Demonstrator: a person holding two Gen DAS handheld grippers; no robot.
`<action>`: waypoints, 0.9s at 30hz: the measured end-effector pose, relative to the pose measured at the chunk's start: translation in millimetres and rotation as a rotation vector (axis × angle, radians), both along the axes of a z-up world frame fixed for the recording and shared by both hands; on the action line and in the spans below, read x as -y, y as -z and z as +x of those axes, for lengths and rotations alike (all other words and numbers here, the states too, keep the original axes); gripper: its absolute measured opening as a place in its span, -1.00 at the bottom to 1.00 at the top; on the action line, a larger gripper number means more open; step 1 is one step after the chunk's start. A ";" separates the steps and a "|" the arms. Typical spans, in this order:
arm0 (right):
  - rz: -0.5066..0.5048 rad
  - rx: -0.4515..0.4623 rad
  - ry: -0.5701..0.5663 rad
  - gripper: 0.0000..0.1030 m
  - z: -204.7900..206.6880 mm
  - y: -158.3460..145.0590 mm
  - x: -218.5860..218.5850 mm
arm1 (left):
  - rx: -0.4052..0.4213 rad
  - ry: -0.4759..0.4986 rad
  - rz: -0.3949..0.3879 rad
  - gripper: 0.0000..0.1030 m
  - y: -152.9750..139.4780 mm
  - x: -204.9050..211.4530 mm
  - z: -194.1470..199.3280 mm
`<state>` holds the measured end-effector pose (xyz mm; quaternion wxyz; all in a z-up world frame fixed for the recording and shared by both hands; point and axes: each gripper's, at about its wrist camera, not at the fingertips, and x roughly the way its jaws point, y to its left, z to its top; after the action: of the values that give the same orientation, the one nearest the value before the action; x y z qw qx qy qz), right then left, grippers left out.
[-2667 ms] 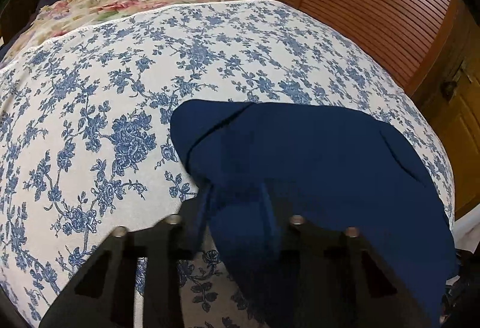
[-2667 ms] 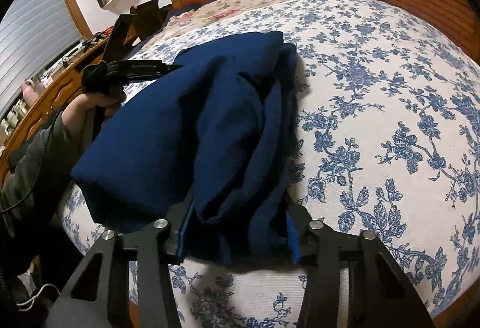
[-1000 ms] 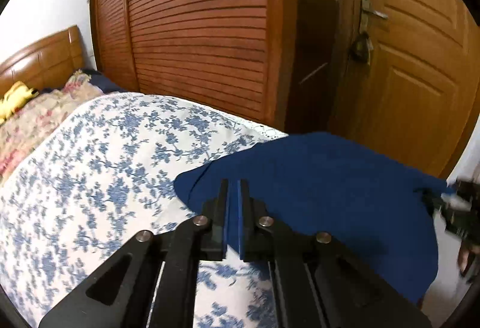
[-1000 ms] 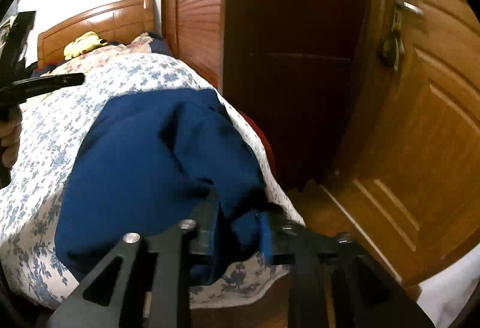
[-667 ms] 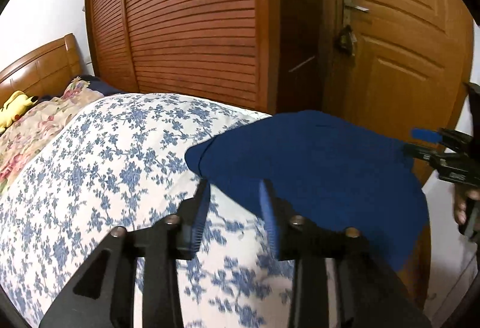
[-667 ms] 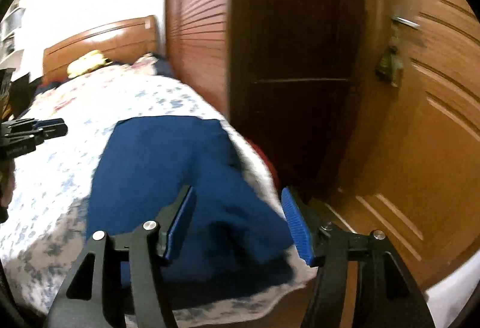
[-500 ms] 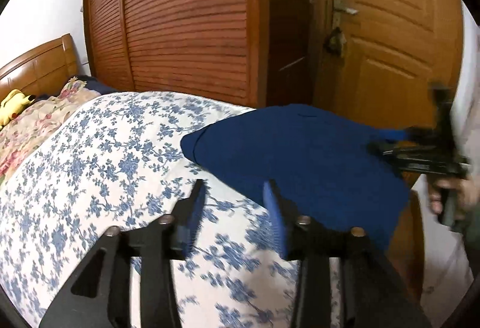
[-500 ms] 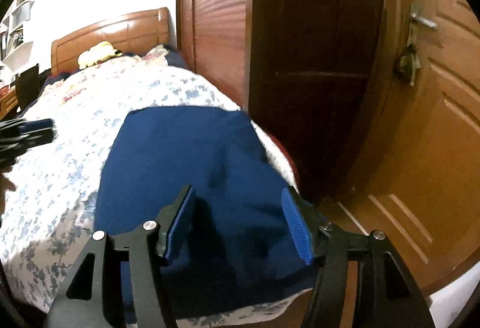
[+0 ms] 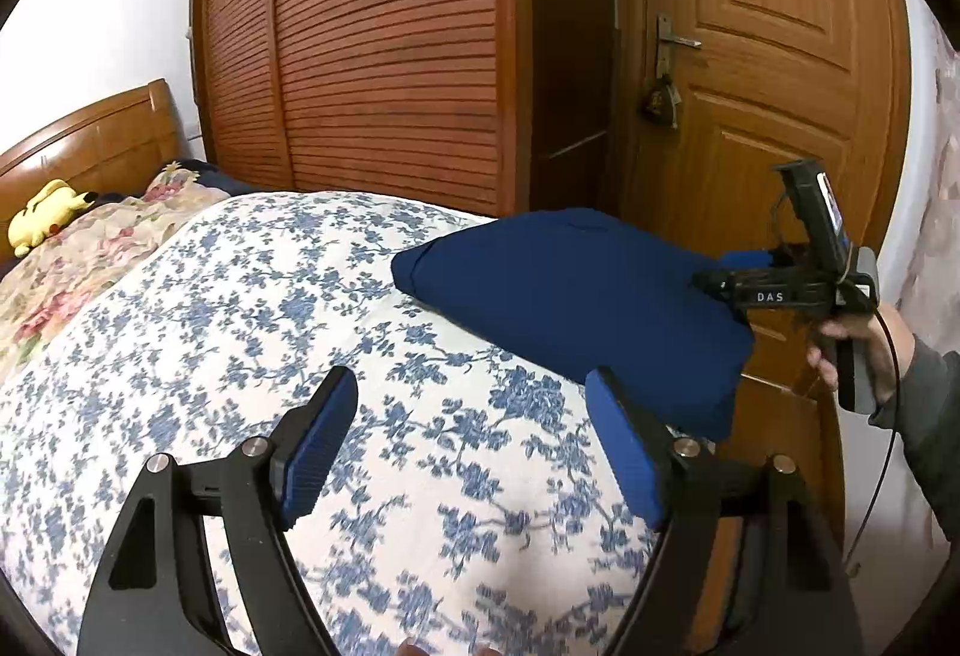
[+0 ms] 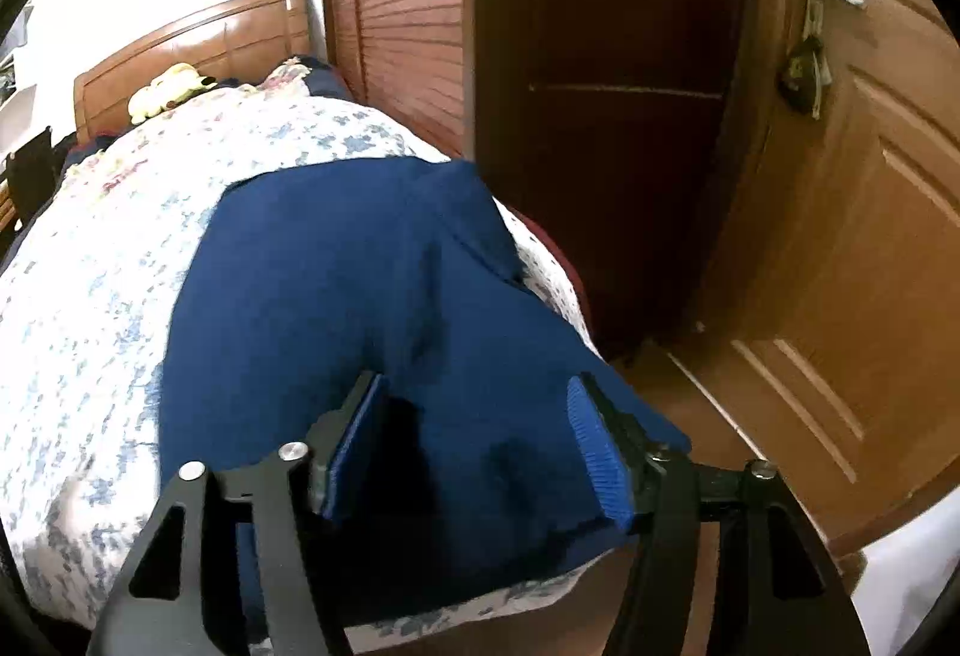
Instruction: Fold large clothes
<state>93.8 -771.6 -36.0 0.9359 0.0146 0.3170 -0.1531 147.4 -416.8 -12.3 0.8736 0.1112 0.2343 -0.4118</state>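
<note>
Navy folded garment (image 10: pixel 372 308) lies directly ahead of the right gripper (image 10: pixel 474 446), nearer than the left gripper (image 9: pixel 468 452); both jaws opening, empty

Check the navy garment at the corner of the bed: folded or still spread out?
Folded. The navy garment lies as a compact, thick pad with layered edges on the floral bedspread; neither the left gripper nor the right gripper grips it.

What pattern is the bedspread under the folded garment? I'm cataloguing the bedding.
White with a blue floral print; the bedspread shows best in the left wrist view.
</note>
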 end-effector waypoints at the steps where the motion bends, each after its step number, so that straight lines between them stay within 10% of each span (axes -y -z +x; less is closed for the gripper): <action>1: -0.020 0.008 0.001 0.45 -3.0 -4.1 -6.6 | 0.000 -0.003 -0.003 0.54 0.0 -5.1 -3.3; 27: 0.119 0.151 -0.542 0.70 -66.7 -9.5 -304.1 | -0.023 -0.517 -0.026 0.54 -4.4 -248.6 -69.4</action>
<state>27.1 -467.6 -26.5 0.9611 -0.0043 0.2471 0.1230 78.0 -168.1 -7.9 0.9485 0.0315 0.2596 -0.1790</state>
